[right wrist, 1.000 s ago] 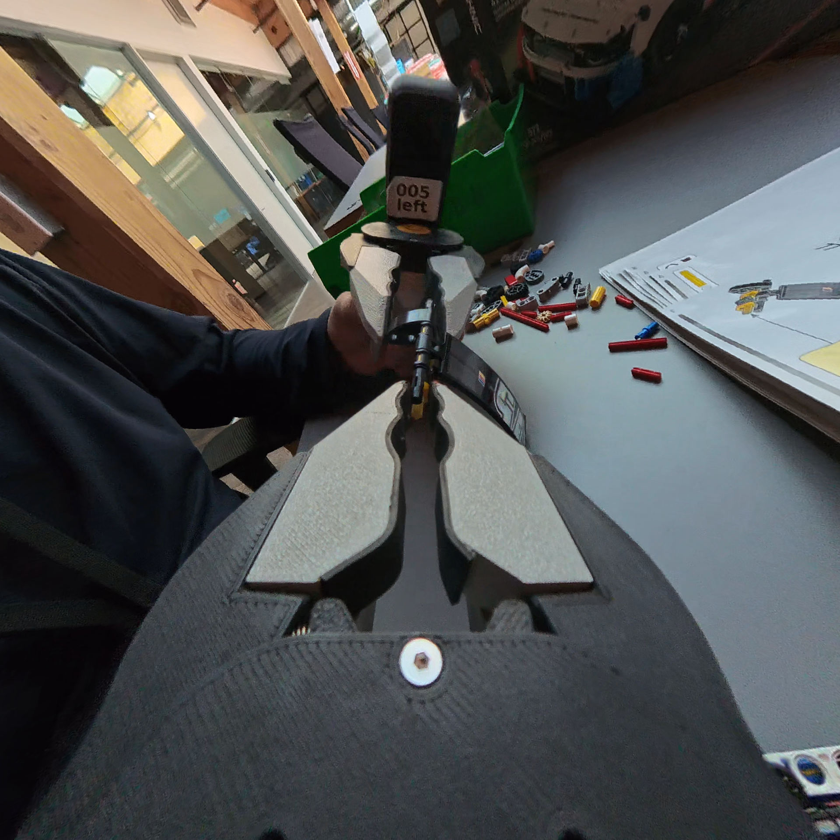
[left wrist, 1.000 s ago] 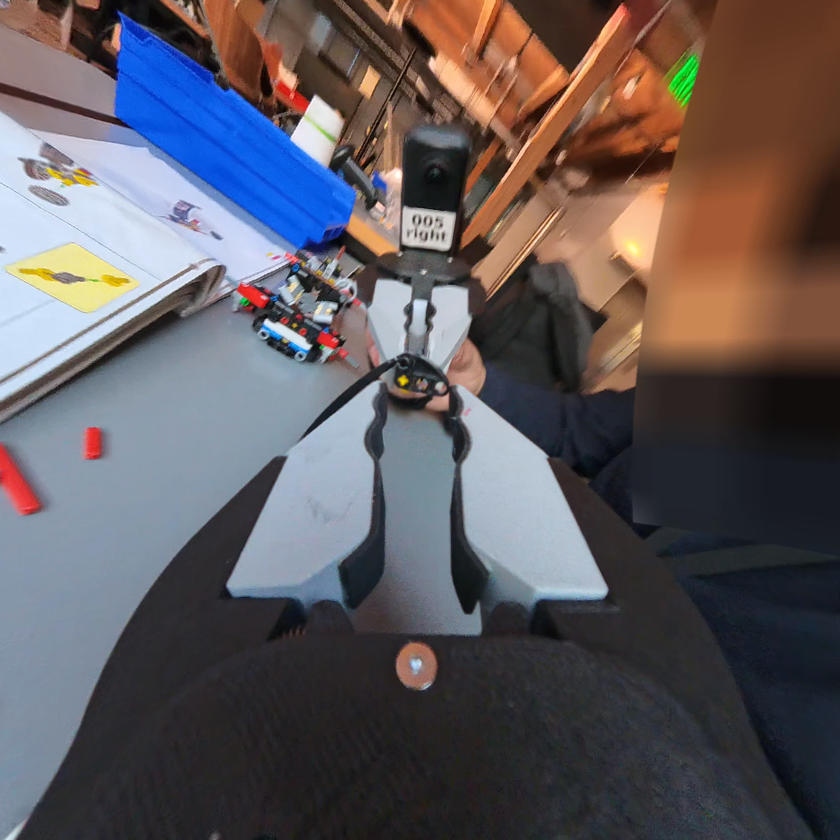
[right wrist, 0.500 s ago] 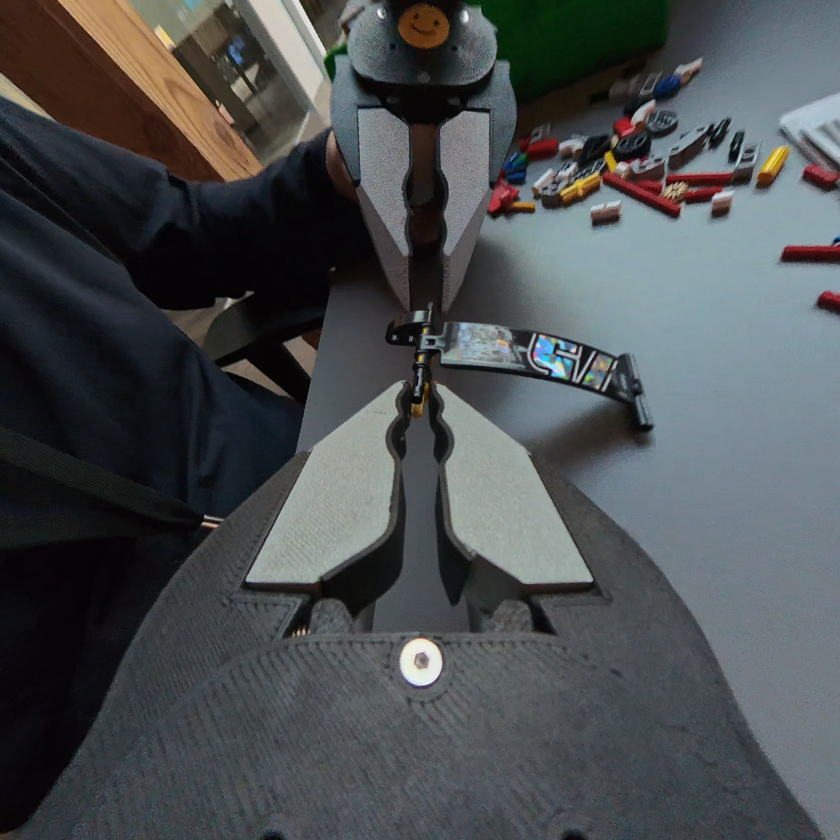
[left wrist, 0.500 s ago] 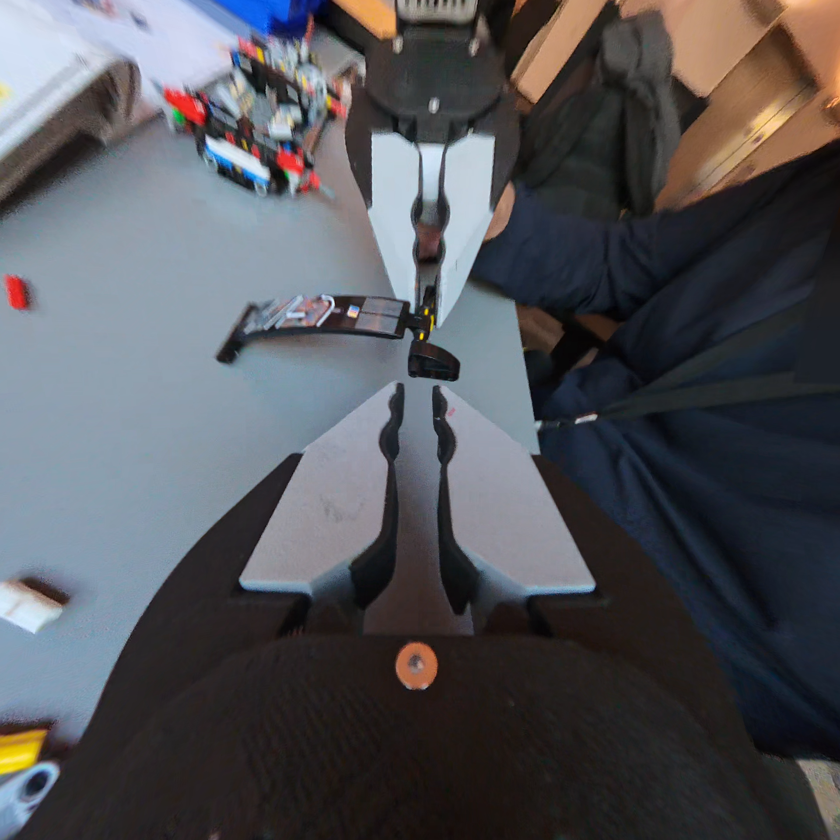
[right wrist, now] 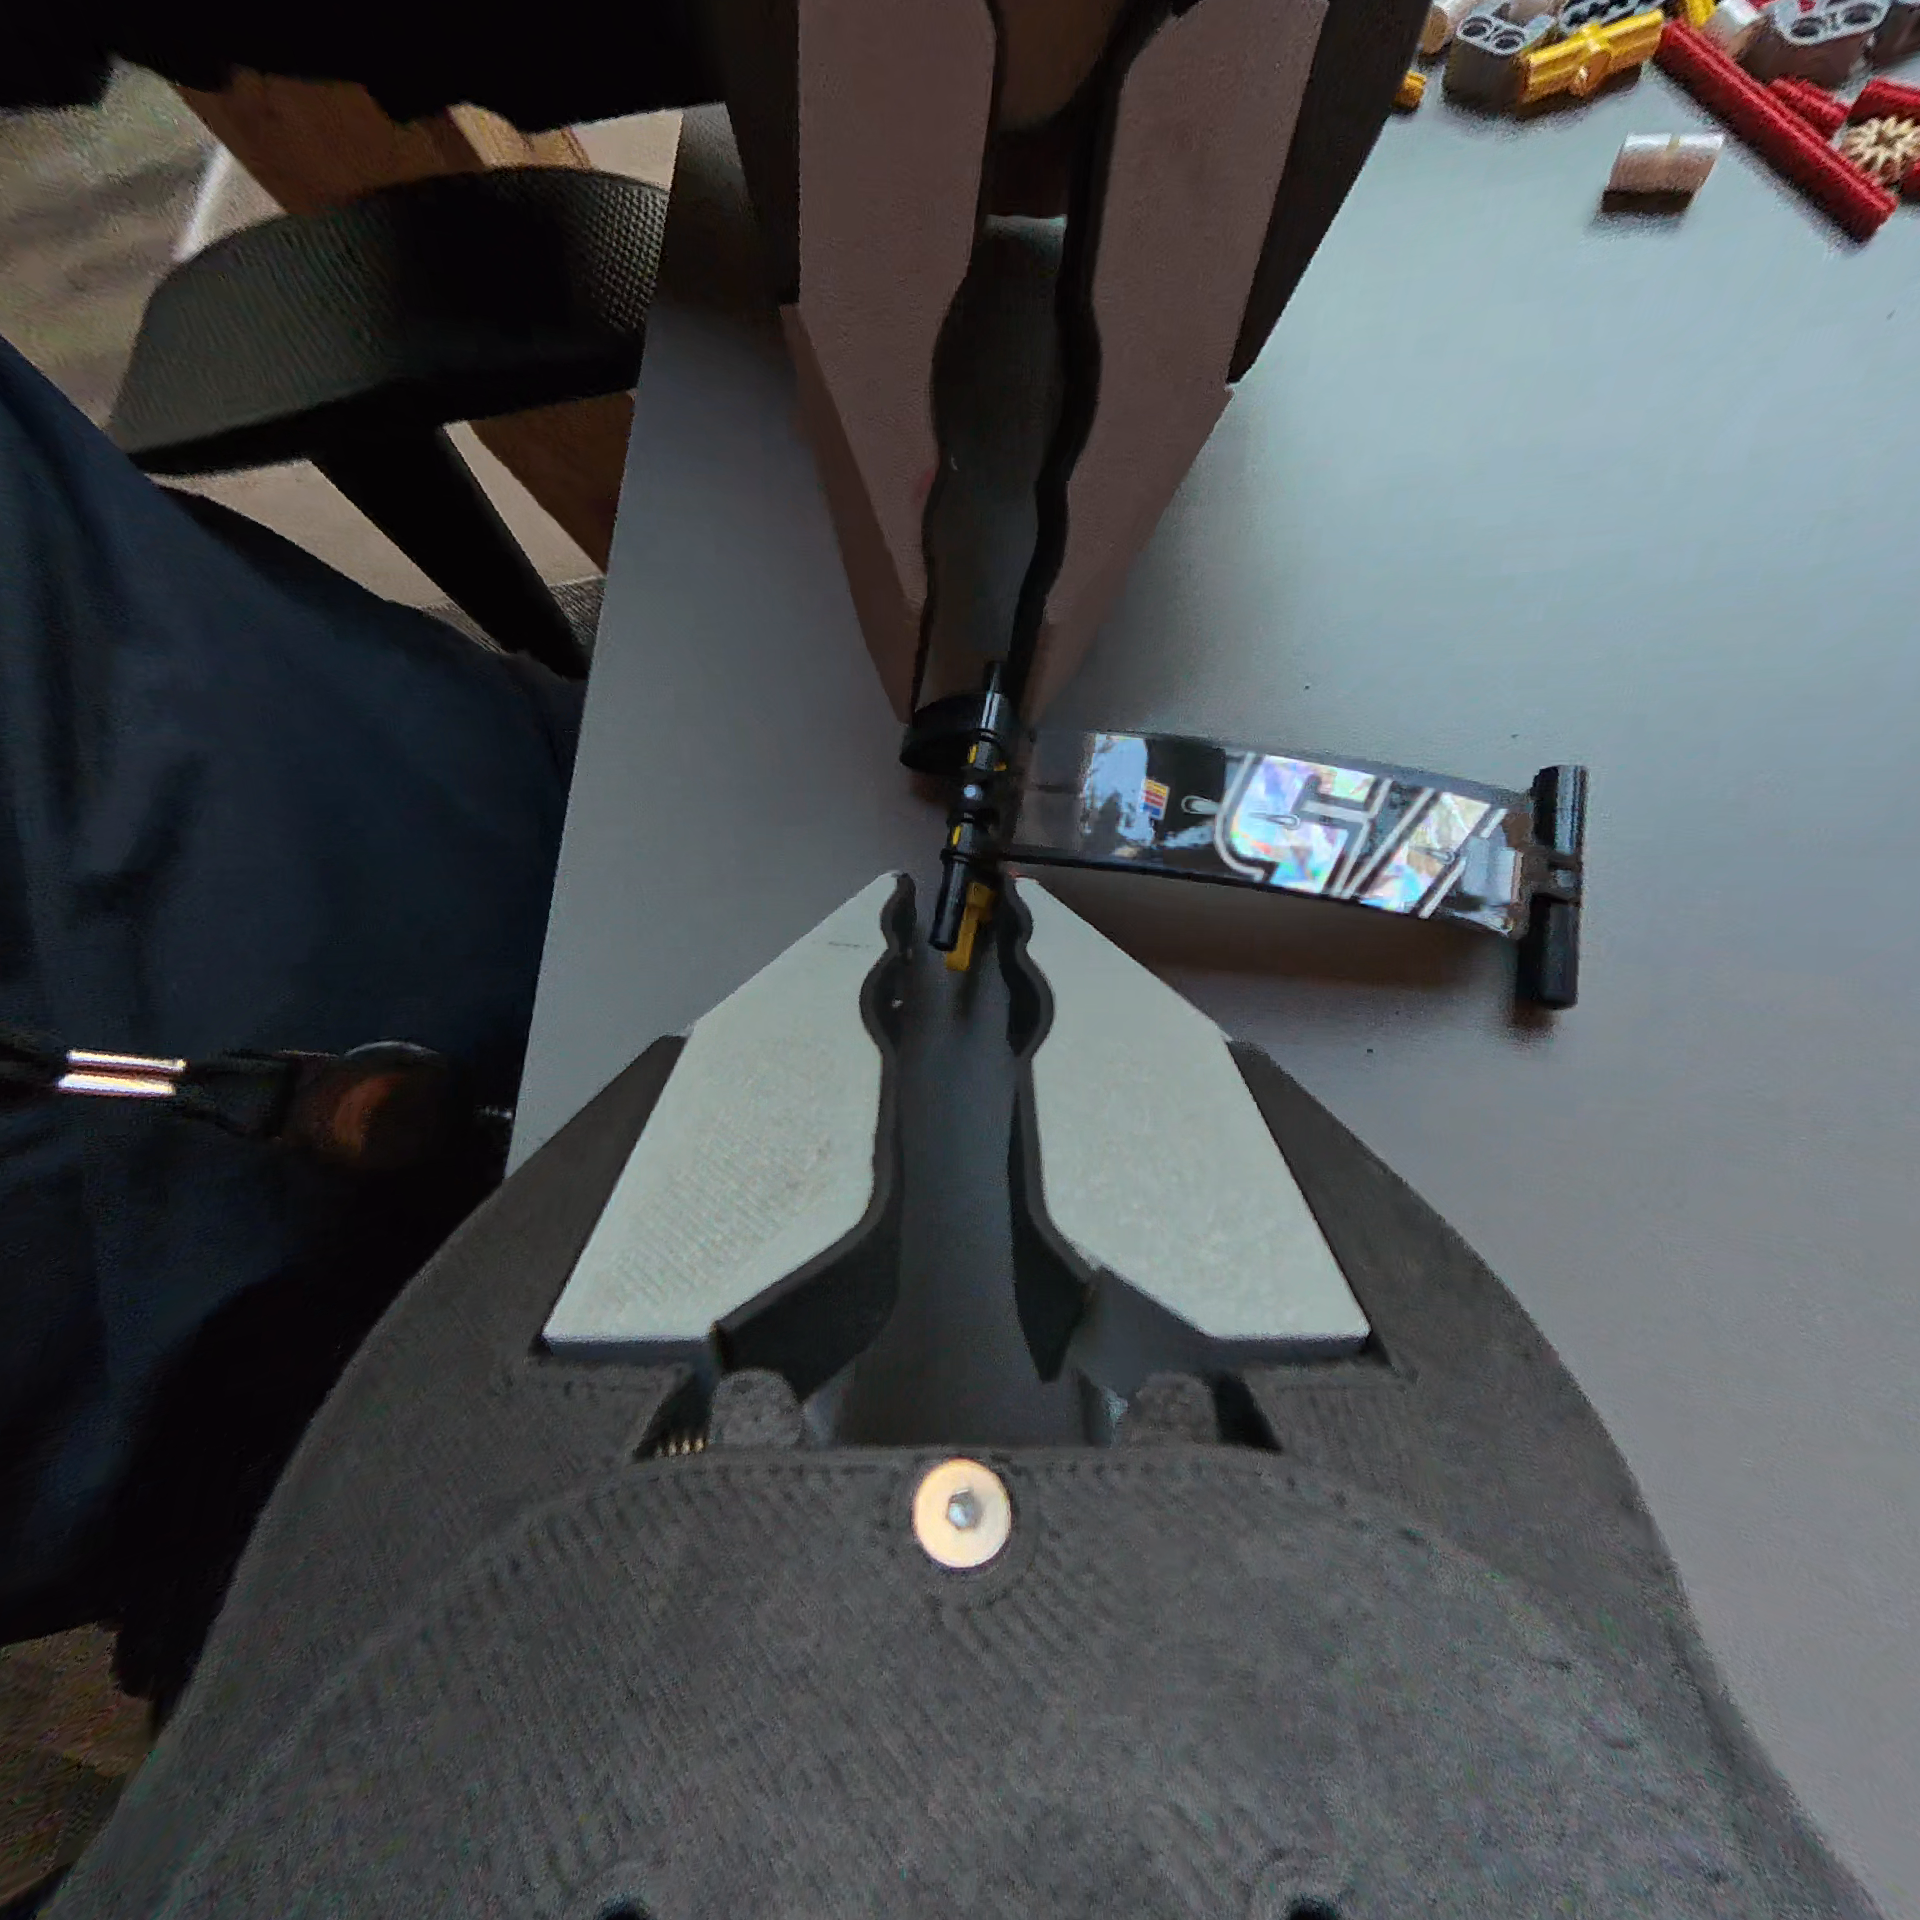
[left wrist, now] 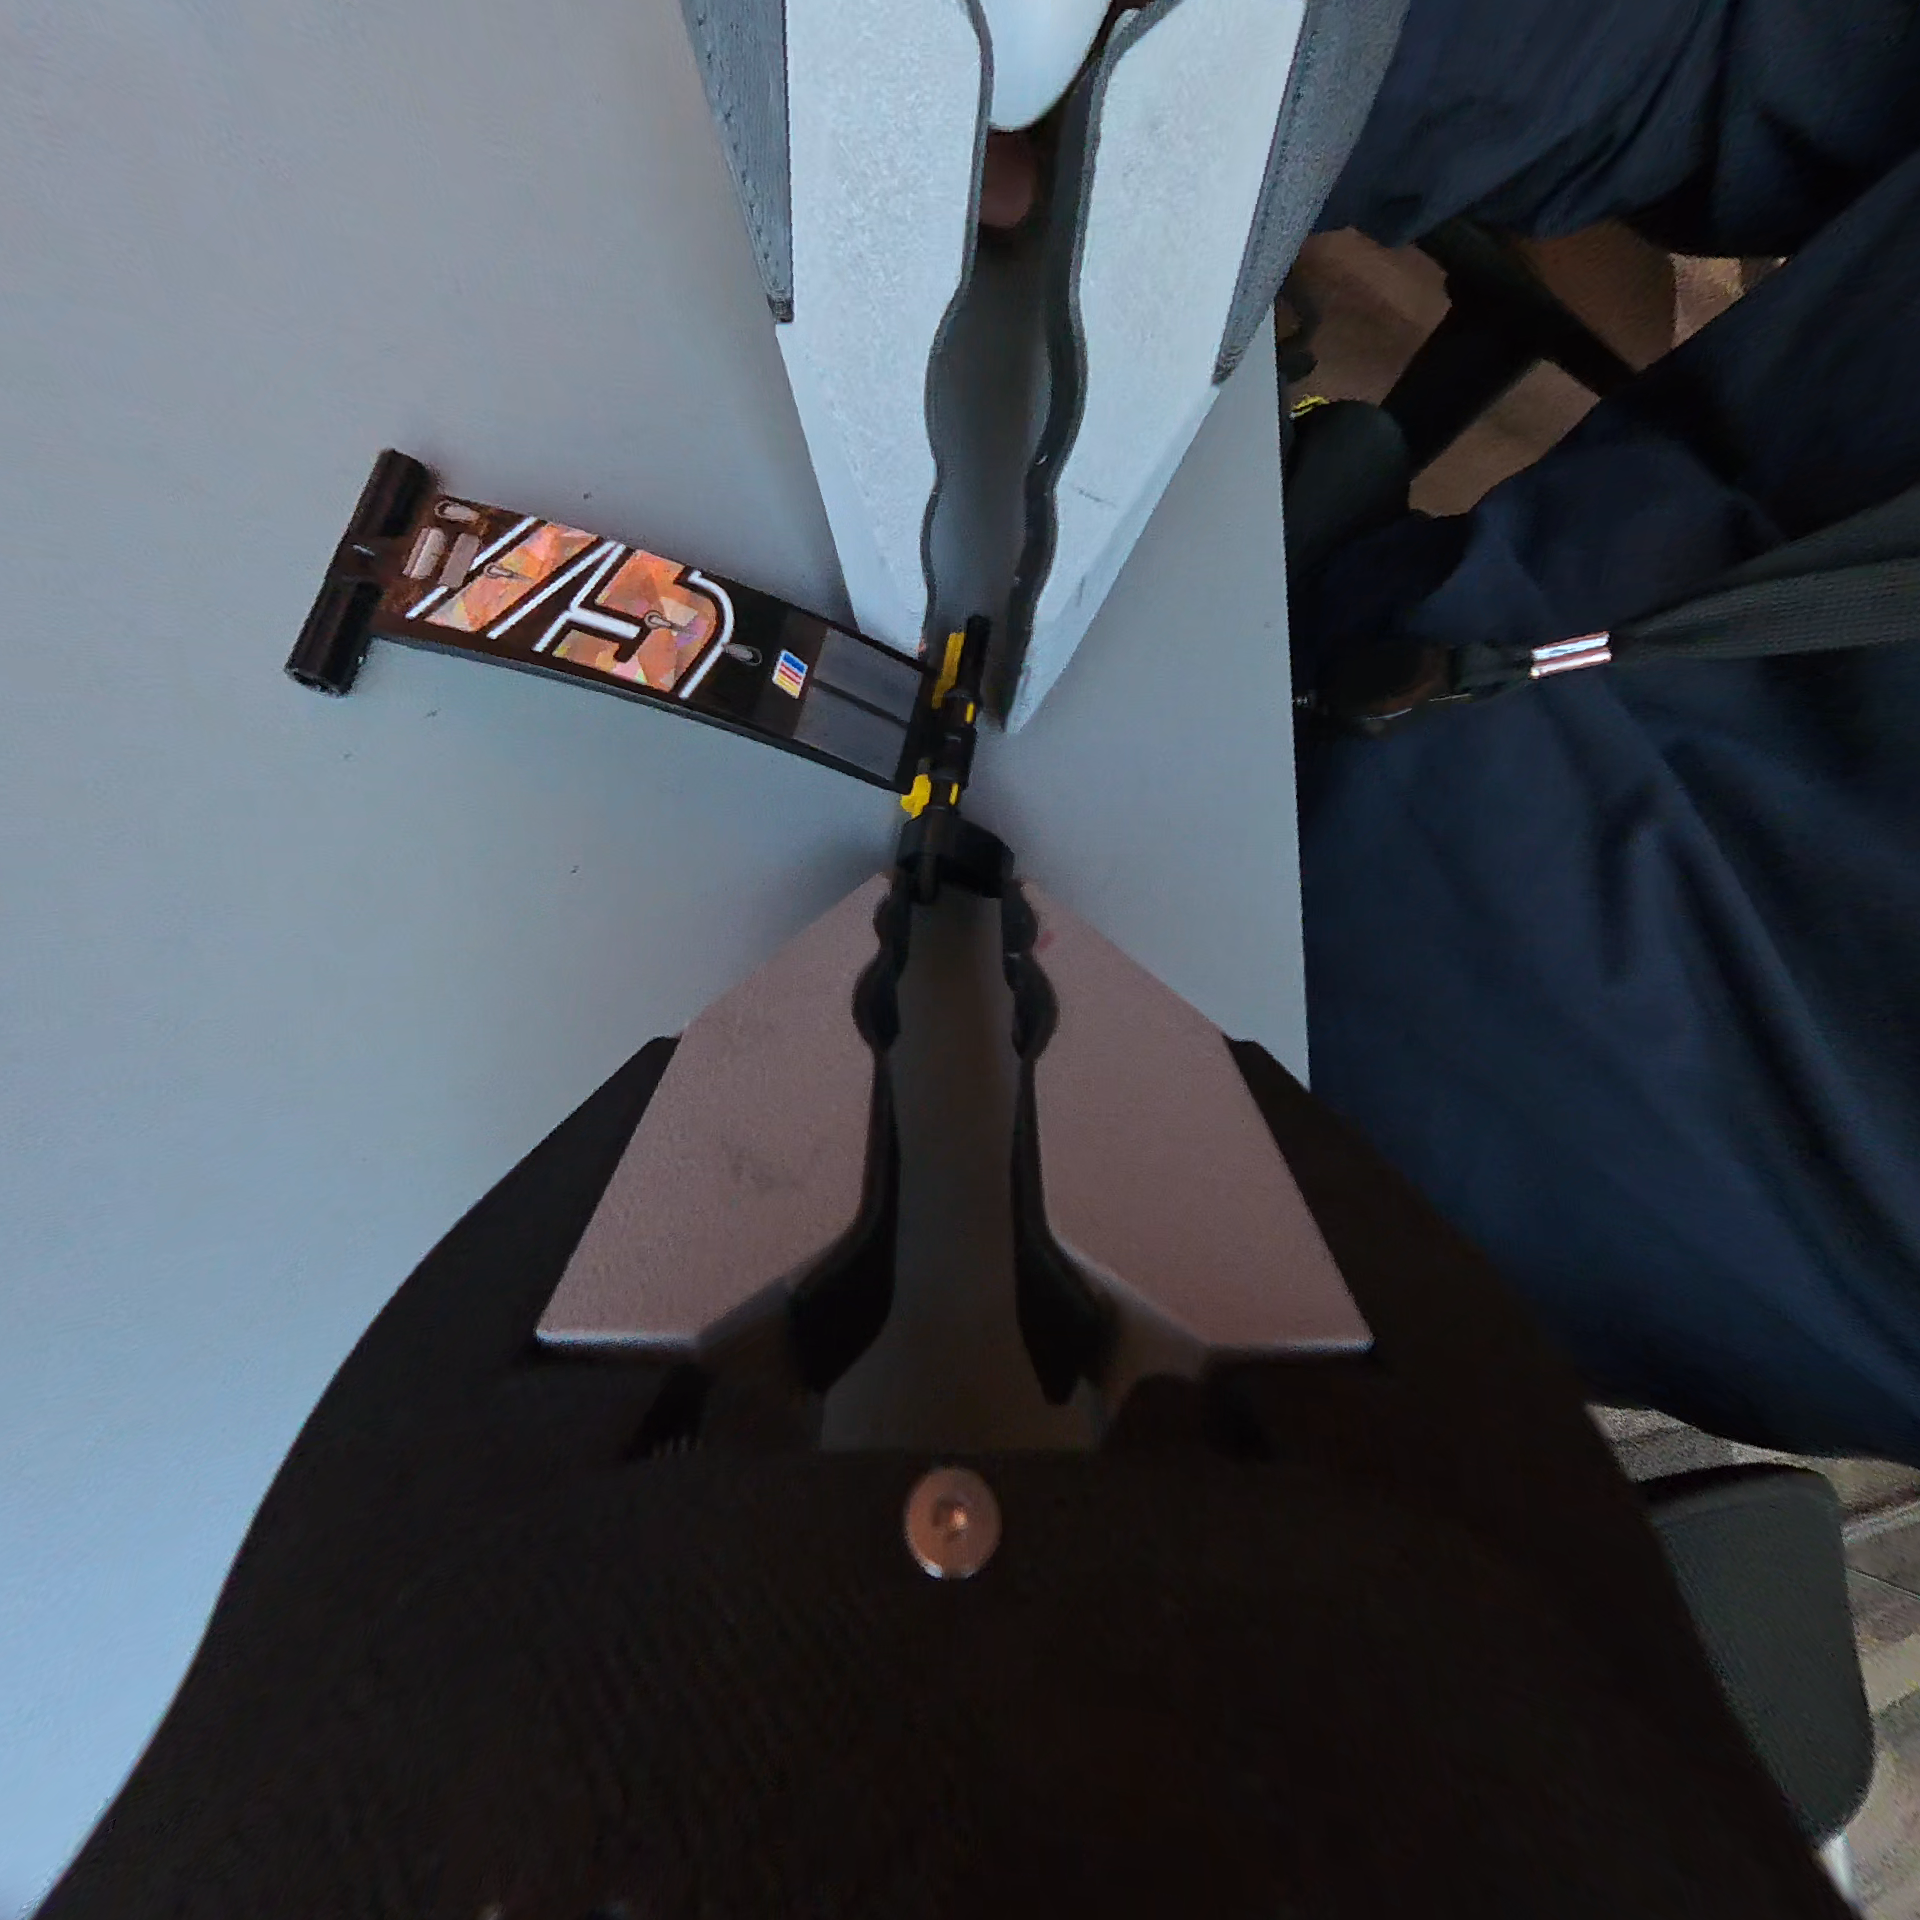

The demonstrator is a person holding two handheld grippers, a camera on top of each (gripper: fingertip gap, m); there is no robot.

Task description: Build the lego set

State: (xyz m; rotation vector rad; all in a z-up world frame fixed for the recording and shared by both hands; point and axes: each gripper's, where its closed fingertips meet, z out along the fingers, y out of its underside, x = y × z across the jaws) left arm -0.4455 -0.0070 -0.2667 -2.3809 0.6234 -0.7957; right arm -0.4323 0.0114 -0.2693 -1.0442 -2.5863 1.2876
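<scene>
**A:** Start at the left gripper [left wrist: 954,891]. What's at its tips?

**B:** A black curved piece [left wrist: 966,857] sits right at the fingertips and spans the narrow gap between them. I cannot tell whether the pads actually press on it.

**A:** And the right gripper [right wrist: 956,899]?

**B:** Released, jaws a little apart. A black pin [right wrist: 971,821] and a yellow piece [right wrist: 968,940] reach in between its fingertips, with grey showing on either side of them, so nothing is clamped. The two grippers point nose to nose along that pin.

**A:** What hangs off the pin?

**B:** A long black panel [left wrist: 582,613], joined to it at one end and lying on the grey table [left wrist: 312,1039] close to the table's edge.

**A:** Any markings?

**B:** A holographic sticker [left wrist: 582,603] with big white-outlined shapes, and a small striped sticker [left wrist: 792,672] in blue, red and yellow near the pin end.

**A:** Around that?

**B:** Loose bricks [right wrist: 1766,94], red, yellow and grey, far up the table. Past the edge, a person in dark blue clothing [left wrist: 1610,935], a strap with a metal clip [left wrist: 1569,657] and a black chair [right wrist: 395,291].
</scene>
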